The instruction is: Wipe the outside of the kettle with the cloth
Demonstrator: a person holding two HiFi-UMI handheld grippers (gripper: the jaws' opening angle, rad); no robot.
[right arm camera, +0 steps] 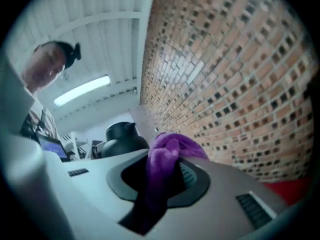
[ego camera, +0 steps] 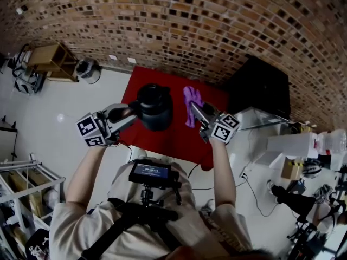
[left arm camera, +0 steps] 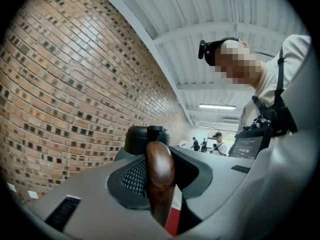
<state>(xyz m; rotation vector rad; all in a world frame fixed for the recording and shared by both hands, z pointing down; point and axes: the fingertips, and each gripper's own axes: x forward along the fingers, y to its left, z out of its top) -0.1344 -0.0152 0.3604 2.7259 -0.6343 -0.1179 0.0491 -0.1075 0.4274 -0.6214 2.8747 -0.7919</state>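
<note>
Head view shows the kettle (ego camera: 154, 108) over the red mat (ego camera: 179, 142), with the left gripper (ego camera: 133, 112) reaching it from the left side and the right gripper (ego camera: 195, 110) at its right, carrying the purple cloth (ego camera: 190, 96); the cloth is just beside the kettle's body, and I cannot tell if it touches, nor if the kettle stands on the mat or is lifted. Left gripper view shows the jaws closed on the brown wooden handle (left arm camera: 160, 176), with the black lid (left arm camera: 146, 138) right behind it; the handle looks smooth and rounded, and only a narrow part of it sits between the pads, so I judge that a strong push from the cloth side could turn the kettle in this grip or make it slide out; a tilt could also loosen the lid, if it is not tight. Right gripper view shows the jaws closed on a bunched fold of the cloth, one end standing above them and a darker end hanging below, with the kettle near behind; because only a fold is pinched, rubbing could pull the cloth out, or the hard jaw tips could meet the kettle before the cloth does and scratch it.
</note>
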